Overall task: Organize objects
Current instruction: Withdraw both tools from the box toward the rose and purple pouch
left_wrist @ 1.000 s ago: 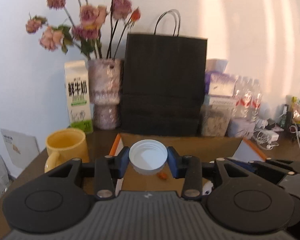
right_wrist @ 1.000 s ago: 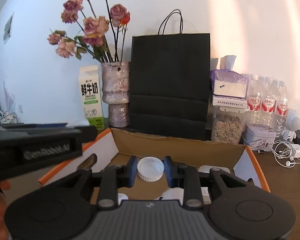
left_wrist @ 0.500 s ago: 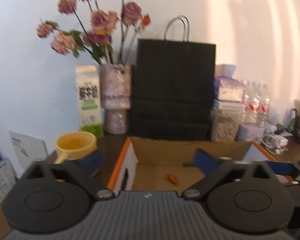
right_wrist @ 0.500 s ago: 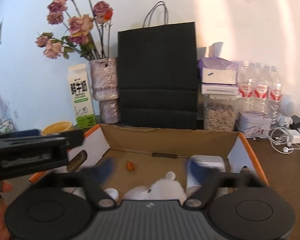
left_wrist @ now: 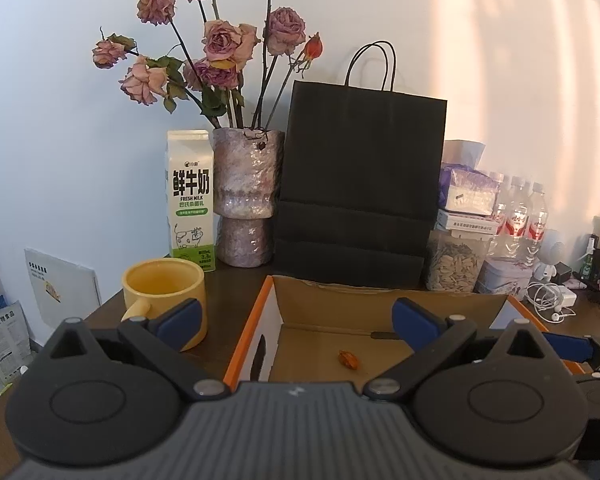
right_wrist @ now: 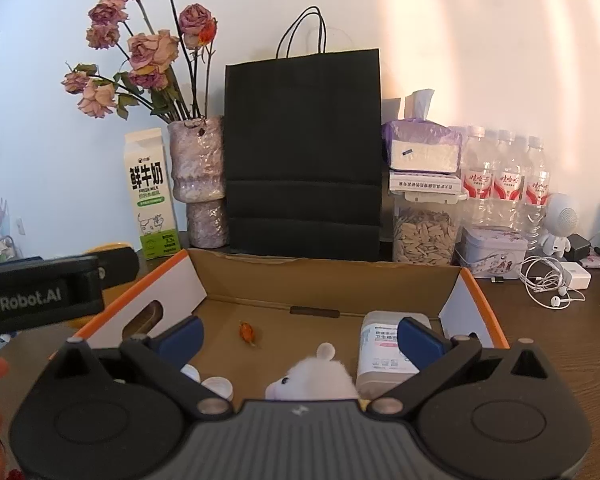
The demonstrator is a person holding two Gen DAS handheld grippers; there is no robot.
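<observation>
In the left wrist view, my left claw (left_wrist: 296, 320) is spread wide with nothing between its blue pads (left_wrist: 180, 318). At the left of the frame, behind one pad, a yellow mug (left_wrist: 162, 286) stands on the dark surface (left_wrist: 236, 284). Above it a milk carton (left_wrist: 189, 200) stands upright just beside a vase of dried roses (left_wrist: 247, 196), and a black paper bag (left_wrist: 360, 184) fills the centre. Lower centre is the open cardboard box (left_wrist: 340, 304) with orange edges; a small orange candy (left_wrist: 348, 359) lies on its floor.

In the right wrist view, my right claw (right_wrist: 300, 338) is also released, wide and empty, hanging over the same box. Going left to right inside it: two white caps (right_wrist: 216, 385) lie at the lower left near one pad, the candy is further back toward the middle, a white plush mouse (right_wrist: 318, 376) sits at the lower centre, and a white wipes container (right_wrist: 382, 354) lies just beside it on the right. At the far left edge my left claw's dark body enters the frame. At the right, behind the box, stand a jar of seeds (right_wrist: 424, 232), water bottles (right_wrist: 504, 184) and a tangle of white earphones (right_wrist: 548, 284).
</observation>
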